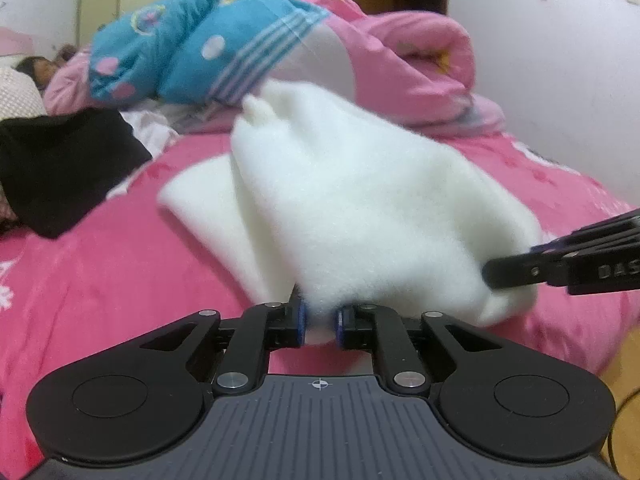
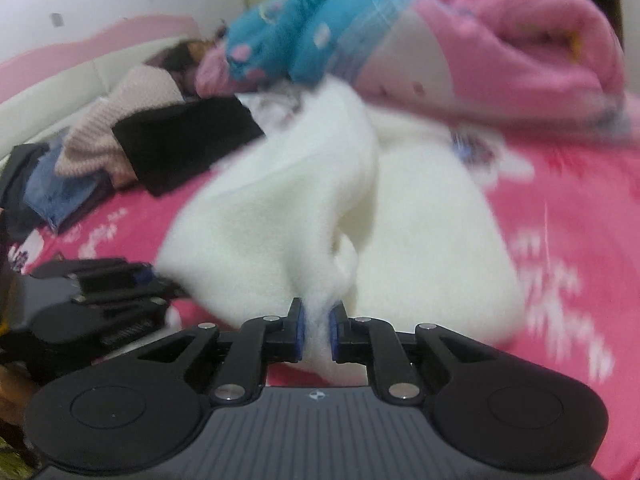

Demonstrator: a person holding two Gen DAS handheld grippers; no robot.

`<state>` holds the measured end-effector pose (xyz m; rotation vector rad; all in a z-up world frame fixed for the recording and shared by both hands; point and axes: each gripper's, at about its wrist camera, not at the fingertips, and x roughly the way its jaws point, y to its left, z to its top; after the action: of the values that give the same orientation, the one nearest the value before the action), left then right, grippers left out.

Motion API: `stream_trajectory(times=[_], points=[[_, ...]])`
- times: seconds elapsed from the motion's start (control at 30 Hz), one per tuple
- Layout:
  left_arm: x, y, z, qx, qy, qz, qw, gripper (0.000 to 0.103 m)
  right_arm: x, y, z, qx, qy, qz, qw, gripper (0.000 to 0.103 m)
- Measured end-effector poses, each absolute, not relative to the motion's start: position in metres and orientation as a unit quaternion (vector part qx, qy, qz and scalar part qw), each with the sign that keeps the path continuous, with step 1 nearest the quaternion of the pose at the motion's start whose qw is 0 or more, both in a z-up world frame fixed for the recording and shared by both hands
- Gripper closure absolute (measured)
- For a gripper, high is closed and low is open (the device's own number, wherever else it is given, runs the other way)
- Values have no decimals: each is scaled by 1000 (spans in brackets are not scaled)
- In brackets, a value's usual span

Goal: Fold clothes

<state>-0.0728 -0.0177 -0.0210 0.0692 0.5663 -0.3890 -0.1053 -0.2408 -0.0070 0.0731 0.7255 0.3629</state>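
Observation:
A white fleece garment (image 1: 360, 216) is lifted off the pink bedspread (image 1: 112, 280), with part of it still lying flat on the bed. My left gripper (image 1: 320, 322) is shut on its near edge. My right gripper (image 2: 318, 326) is shut on another bunch of the same white fleece garment (image 2: 280, 208). In the left wrist view the right gripper (image 1: 504, 276) reaches in from the right and pinches the garment's corner. In the right wrist view the left gripper (image 2: 160, 280) shows at the left, at the fleece's lower edge. Both views are blurred.
A black garment (image 1: 60, 168) lies folded at the left, with denim and dark clothes (image 2: 52, 192) beside it. A rolled blue quilt (image 1: 192, 52) and pink quilt (image 1: 420, 64) are heaped at the back. A person (image 2: 132, 100) lies at the head of the bed.

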Motion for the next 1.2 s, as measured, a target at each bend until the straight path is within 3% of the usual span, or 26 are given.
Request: stream_trajectory(times=[0.23,0.3,0.43,0.53,0.6,0.77,0.93,0.97,1.03,1.07,1.1,1.2], points=[[-92,10,-10,-9,272,-229,935,77,-122,-251,2,40,344,178,921,87],[-88,15,-6,-31,265,-224,937,68,-122,-257,13,54,341,186,920,85],[-73,14,-4,-51,253,-213,942,61,-111,-270,31,102,326,196,919,81],[-65,14,-12,-58,273,-208,937,56,-93,-277,42,139,305,202,920,73],[-60,15,-18,-62,287,-204,934,55,-77,-279,49,161,289,203,922,56],[-48,16,-32,-74,320,-194,924,55,-7,-268,50,174,297,194,919,36],[-41,17,-42,-81,342,-188,917,56,64,-245,20,173,350,183,902,36],[-42,18,-42,-80,340,-188,918,56,69,-241,13,175,358,188,897,40],[-45,20,-41,-82,337,-187,919,56,68,-232,8,167,350,202,899,64],[-47,23,-40,-86,335,-187,920,56,64,-227,8,161,342,212,901,83],[-49,27,-39,-93,333,-186,920,56,55,-223,10,154,330,223,904,91],[-57,43,-34,-129,328,-184,917,56,22,-211,22,120,291,261,913,93]])
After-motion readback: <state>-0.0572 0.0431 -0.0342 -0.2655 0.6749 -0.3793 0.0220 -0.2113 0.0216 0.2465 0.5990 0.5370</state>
